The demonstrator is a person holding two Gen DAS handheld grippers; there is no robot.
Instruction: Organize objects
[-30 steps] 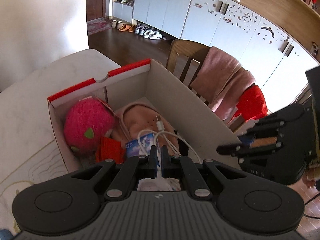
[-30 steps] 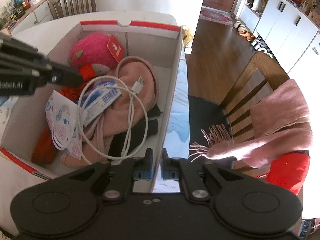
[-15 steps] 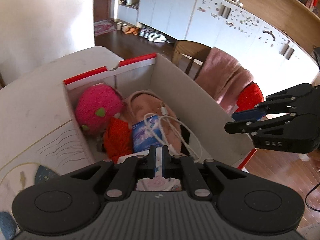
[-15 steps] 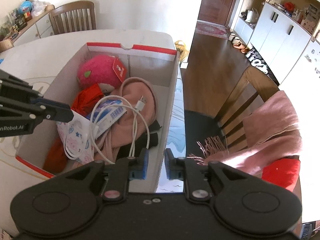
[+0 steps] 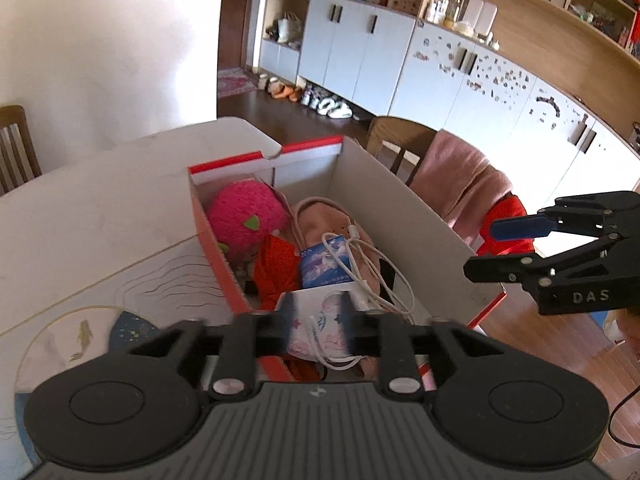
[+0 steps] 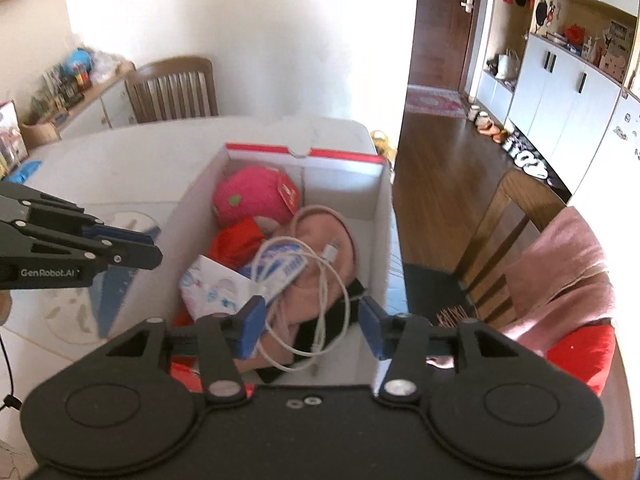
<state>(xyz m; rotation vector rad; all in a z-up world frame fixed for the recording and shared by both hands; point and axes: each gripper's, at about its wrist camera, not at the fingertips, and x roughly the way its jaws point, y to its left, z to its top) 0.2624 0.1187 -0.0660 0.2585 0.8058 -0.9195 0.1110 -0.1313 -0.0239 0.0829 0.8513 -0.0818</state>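
Observation:
A cardboard box (image 5: 400,216) with red rims sits on the white table (image 5: 100,208). In it lie a pink plush (image 5: 244,220), a red cloth (image 5: 276,264), a blue tissue pack (image 5: 320,268), a white cable (image 5: 360,256), a pink garment (image 5: 320,220) and a patterned mask pack (image 5: 316,304). My left gripper (image 5: 320,322) hovers over the box's near end, its jaws opening, nothing pressed between them. My right gripper (image 6: 311,328) hangs above the box (image 6: 188,216) and cable (image 6: 324,280), jaws opening and empty. Each gripper shows in the other's view: the right (image 5: 496,248), the left (image 6: 148,246).
A wooden chair (image 6: 516,216) draped with a pink towel (image 6: 560,256) and a red item (image 6: 580,352) stands close to the box's right side. Another chair (image 6: 172,88) stands at the table's far end. White cabinets (image 5: 360,52) line the far wall.
Both grippers have lifted and drawn back from the box, so more of it and the table shows. Both pairs of jaws, shut a second ago, have spread apart.

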